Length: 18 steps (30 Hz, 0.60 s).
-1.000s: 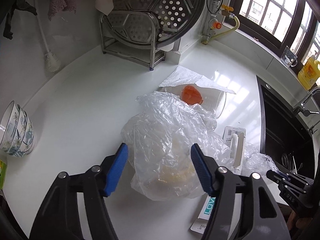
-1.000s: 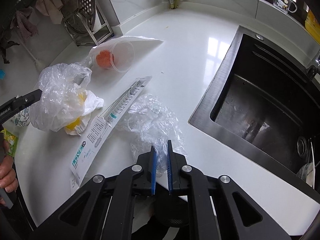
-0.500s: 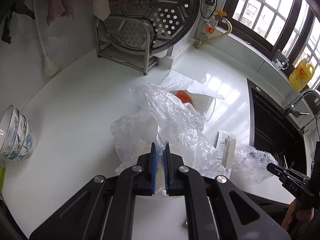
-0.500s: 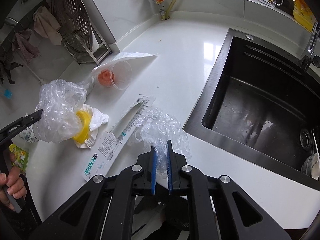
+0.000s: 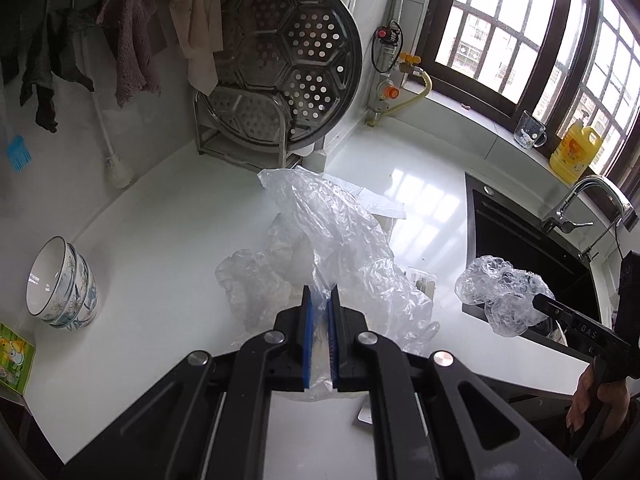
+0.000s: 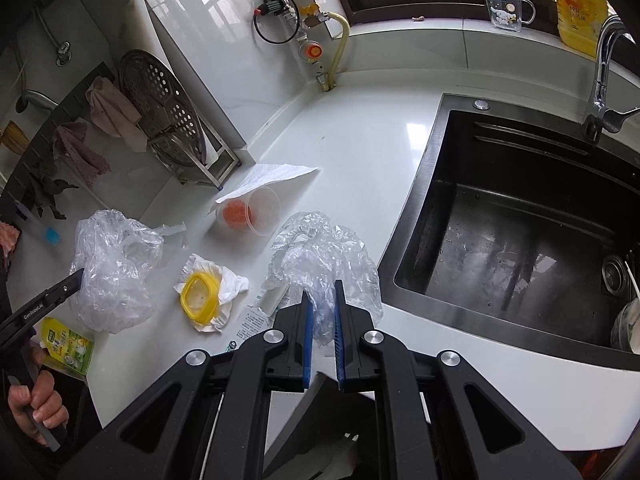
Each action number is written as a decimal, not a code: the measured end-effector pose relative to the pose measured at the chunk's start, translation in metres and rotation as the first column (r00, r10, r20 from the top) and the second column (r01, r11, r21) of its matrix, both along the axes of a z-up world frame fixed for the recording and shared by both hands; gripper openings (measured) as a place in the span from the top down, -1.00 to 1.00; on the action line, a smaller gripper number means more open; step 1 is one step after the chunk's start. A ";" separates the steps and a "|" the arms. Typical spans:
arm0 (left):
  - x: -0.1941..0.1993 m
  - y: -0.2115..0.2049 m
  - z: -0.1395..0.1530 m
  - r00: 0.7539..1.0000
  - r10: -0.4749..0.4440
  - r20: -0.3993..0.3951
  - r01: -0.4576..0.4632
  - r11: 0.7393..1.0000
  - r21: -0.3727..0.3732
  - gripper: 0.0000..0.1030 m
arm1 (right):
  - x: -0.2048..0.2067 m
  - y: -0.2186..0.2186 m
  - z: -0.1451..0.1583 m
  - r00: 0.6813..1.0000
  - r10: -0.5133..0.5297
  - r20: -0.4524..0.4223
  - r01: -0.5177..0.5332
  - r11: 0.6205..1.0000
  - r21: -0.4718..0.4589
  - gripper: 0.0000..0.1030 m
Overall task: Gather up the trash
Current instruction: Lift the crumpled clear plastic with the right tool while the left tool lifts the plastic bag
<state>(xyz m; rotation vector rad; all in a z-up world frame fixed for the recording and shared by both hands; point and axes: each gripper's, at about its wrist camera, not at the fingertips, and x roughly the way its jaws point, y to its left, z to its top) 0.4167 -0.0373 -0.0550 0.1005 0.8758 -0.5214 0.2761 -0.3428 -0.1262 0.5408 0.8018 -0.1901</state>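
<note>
**Onlooker A:** While both bags hang clear of the counter [image 6: 360,136], how should the lift be carried through?

**Onlooker B:** Slowly and level, I would judge. The left claw [image 5: 319,300] has its blue pads [image 5: 306,336] pressed narrow on a fold of the large clear bag [image 5: 336,240]; thin film slips easily, so a jerk could pull it free. The right claw [image 6: 320,304] is likewise pinched narrow on the small crumpled bag [image 6: 324,256].

**Onlooker A:** Where does each bag lie against its claw?

**Onlooker B:** Left wrist view: the large bag rises from between the pads and spreads away toward the far side, its bulk beyond the fingertips, its lower edge drooping under them. Right wrist view: the small bag bunches just past the pad tips, a tail of film running down between them.

**Onlooker A:** And the rest of the rubbish?

**Onlooker B:** On the counter, left of the right claw, a yellow lid [image 6: 199,296] sits on a white paper wad [image 6: 230,280]. Farther off, a clear cup [image 6: 256,212] lies on its side with something orange inside, a sheet of paper [image 6: 272,172] touching it. A printed packet [image 6: 256,320] lies near the counter's near edge, partly hidden behind the right claw. No bin shows in either view.

**Onlooker A:** Any hazard?

**Onlooker B:** The sink [image 6: 520,216] opens just right of the small bag; a dropped bag could land there.
</note>
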 end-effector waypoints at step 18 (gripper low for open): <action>-0.118 -0.064 0.002 0.992 -0.129 0.010 0.129 0.990 -0.052 0.86 | -0.133 -0.014 -0.002 1.000 -0.015 0.004 0.015 1.000 -0.002 0.83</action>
